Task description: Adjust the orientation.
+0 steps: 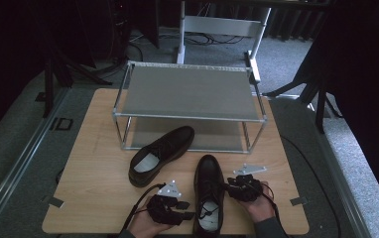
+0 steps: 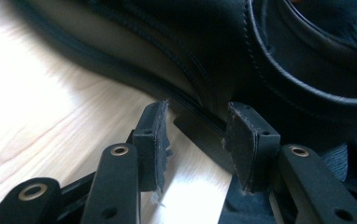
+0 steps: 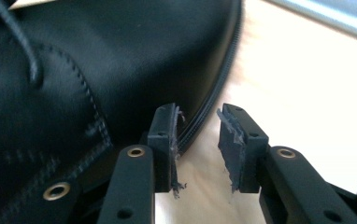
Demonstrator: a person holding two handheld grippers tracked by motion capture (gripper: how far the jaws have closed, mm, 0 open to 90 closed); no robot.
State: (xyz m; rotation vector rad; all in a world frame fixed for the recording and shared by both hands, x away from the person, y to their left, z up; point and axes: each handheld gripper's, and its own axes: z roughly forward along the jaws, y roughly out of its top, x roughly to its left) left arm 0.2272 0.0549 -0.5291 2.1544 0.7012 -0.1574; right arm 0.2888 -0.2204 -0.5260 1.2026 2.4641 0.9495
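Note:
A black leather lace-up shoe [image 1: 208,191] stands at the table's front edge with its toe pointing away from me. My left gripper [image 1: 186,214] is at its left side near the heel. In the left gripper view the left gripper [image 2: 197,137] is open and the shoe's sole edge [image 2: 200,123] lies just past the tips, touching neither pad. My right gripper [image 1: 228,187] is at the shoe's right side. In the right gripper view the right gripper [image 3: 197,140] is open over bare wood, with its left pad [image 3: 165,140] right beside the shoe's welt [image 3: 209,107].
A second black shoe [image 1: 160,153] lies slanted in front of a two-tier metal shoe rack [image 1: 187,94] at the back of the wooden table [image 1: 93,163]. Grey carpet and dark stands surround the table.

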